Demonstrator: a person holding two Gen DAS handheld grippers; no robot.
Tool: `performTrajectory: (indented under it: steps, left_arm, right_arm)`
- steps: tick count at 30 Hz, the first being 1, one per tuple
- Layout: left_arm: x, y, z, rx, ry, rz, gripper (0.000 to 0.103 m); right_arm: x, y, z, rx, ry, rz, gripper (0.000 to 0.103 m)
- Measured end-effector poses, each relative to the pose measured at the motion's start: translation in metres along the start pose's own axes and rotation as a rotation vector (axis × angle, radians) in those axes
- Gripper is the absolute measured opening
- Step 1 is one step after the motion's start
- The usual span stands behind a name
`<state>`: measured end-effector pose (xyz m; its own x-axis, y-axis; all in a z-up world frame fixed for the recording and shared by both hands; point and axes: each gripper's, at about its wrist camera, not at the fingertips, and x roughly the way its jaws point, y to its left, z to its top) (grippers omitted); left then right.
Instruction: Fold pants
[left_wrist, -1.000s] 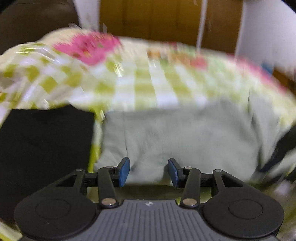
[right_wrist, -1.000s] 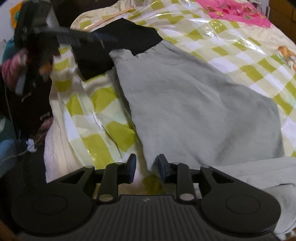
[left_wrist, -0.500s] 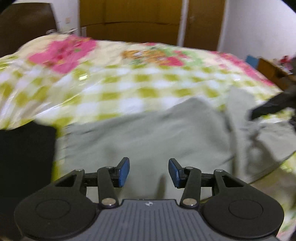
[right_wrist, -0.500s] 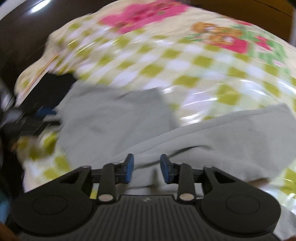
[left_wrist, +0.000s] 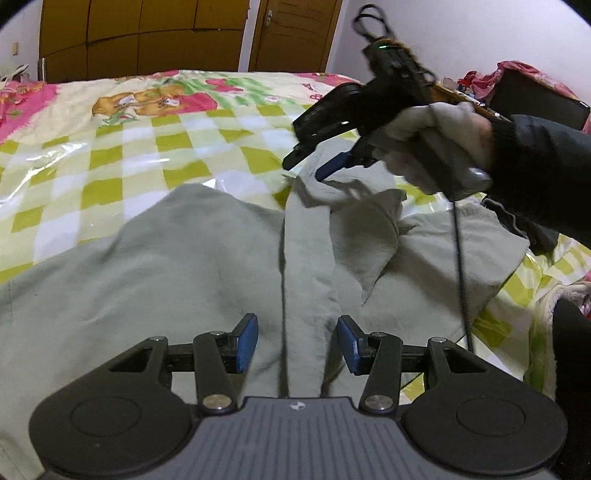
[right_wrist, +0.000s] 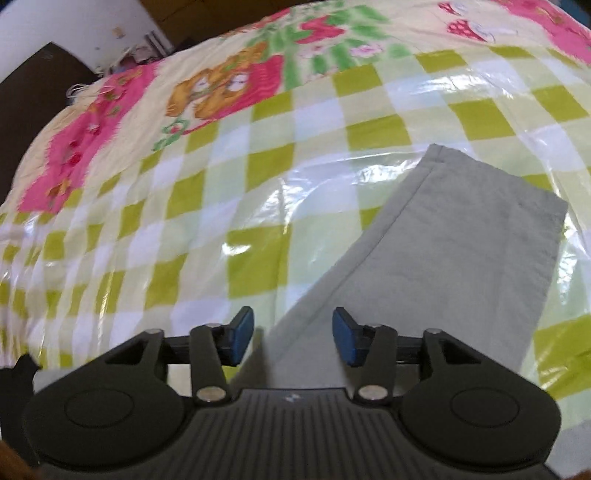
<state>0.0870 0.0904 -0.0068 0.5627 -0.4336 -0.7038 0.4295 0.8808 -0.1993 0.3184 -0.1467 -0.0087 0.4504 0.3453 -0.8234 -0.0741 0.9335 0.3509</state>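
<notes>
- A bed (left_wrist: 110, 155) fills the room, covered by a glossy sheet with green and white squares and a pink cartoon print; behind it stand brown wooden wardrobe doors (left_wrist: 144, 35).
- The grey pants (left_wrist: 192, 266) lie spread on the bed, wrinkled in the middle, with one leg (right_wrist: 454, 236) stretched flat over the checked sheet.
- The left hand-held gripper (left_wrist: 297, 343) points down at the pants from above; its blue pads stand apart, nothing is between them, and it does not touch the cloth.
- The right hand-held gripper (left_wrist: 314, 166), seen from the left wrist view, is held in a gloved hand (left_wrist: 436, 144) with a dark sleeve (left_wrist: 546, 162). It hangs tilted just above a raised fold of the pants.
- Its jaws have just been opening; in its own view the right hand-held gripper (right_wrist: 293, 338) is released, the pads apart, with the edge of the pant leg below the gap and not pinched.
- Only the left wrist view shows the person's hand, a thin black cable (left_wrist: 460, 266) hanging from the gripper, and the crumpled middle of the pants.
- Only the right wrist view shows the hem end of the leg, lying flat and neat.
</notes>
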Motion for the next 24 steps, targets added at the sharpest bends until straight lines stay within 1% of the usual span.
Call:
performTrajectory:
  steps: [2, 4, 5, 6, 7, 8, 9, 11, 14, 18, 21, 24]
  left_arm:
    - [0.0, -0.006, -0.003, 0.006, 0.01, -0.004, 0.059]
    - [0.002, -0.012, -0.005, 0.028, 0.013, -0.002, 0.059]
    - [0.004, -0.014, -0.005, 0.039, 0.013, -0.001, 0.059]
    - [0.003, -0.016, -0.005, 0.046, 0.012, -0.002, 0.059]
    - [0.004, -0.017, -0.005, 0.049, 0.01, -0.005, 0.059]
    - [0.005, -0.018, -0.004, 0.05, 0.008, -0.007, 0.059]
    - [0.006, -0.019, -0.002, 0.052, 0.004, -0.006, 0.059]
    - [0.006, -0.02, 0.0, 0.056, -0.004, -0.002, 0.059]
    - [0.005, -0.024, 0.004, 0.061, -0.011, 0.004, 0.059]
    - [0.003, -0.036, 0.007, 0.096, -0.023, -0.003, 0.059]
    - [0.005, -0.049, 0.008, 0.127, -0.022, -0.014, 0.059]
    - [0.009, -0.065, 0.007, 0.171, -0.017, -0.024, 0.059]
  right_arm:
    - [0.011, 0.001, 0.0, -0.016, -0.002, -0.039, 0.051]
    - [0.014, -0.001, -0.001, -0.022, -0.017, -0.056, 0.049]
    - [0.014, -0.004, 0.0, -0.015, -0.024, -0.06, 0.041]
    - [0.013, -0.007, 0.0, -0.011, -0.025, -0.066, 0.03]
    - [0.012, -0.01, 0.001, -0.011, -0.023, -0.07, 0.024]
    - [0.009, -0.015, 0.002, -0.005, -0.02, -0.067, 0.011]
    - [0.007, -0.021, 0.002, 0.009, -0.015, -0.052, 0.006]
    - [-0.005, -0.033, 0.001, 0.037, -0.024, -0.01, 0.003]
    - [-0.033, -0.044, -0.005, 0.032, -0.064, 0.024, 0.002]
    - [-0.094, -0.068, -0.019, 0.082, -0.156, 0.123, 0.002]
    - [-0.147, -0.093, -0.045, 0.129, -0.234, 0.185, 0.002]
    - [-0.186, -0.118, -0.078, 0.178, -0.29, 0.197, 0.002]
